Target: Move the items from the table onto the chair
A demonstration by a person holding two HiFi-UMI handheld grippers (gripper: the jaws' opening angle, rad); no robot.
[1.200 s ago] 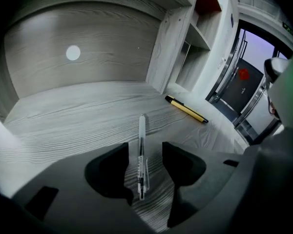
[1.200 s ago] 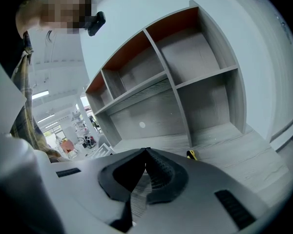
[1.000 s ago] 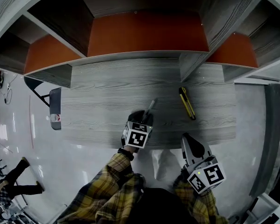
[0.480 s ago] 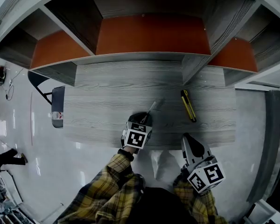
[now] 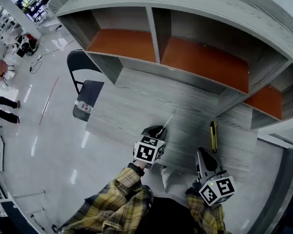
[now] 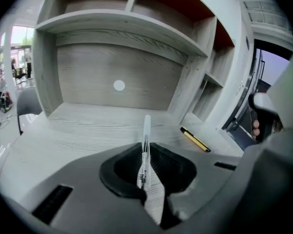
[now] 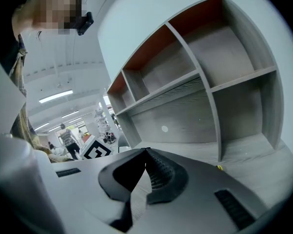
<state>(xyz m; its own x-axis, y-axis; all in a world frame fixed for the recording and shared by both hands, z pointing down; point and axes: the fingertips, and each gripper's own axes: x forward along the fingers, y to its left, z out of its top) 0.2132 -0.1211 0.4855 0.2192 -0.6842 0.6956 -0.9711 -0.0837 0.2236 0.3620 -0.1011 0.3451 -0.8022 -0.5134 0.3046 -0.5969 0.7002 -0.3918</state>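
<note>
Above the grey wood-grain tabletop's (image 5: 132, 104) front edge, the left gripper (image 6: 145, 177), jaws just closed, pinches a thin clear plastic pen (image 6: 146, 130) by its tail, so it may swivel or slip out on the way to the black folding chair (image 5: 94, 91); the right gripper (image 7: 145, 152) is pressed together, empty.

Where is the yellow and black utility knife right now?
In the head view the yellow and black utility knife lies on the grey wood-grain table, toward its right end, just ahead of the right tool and right of the clear pen.
</note>
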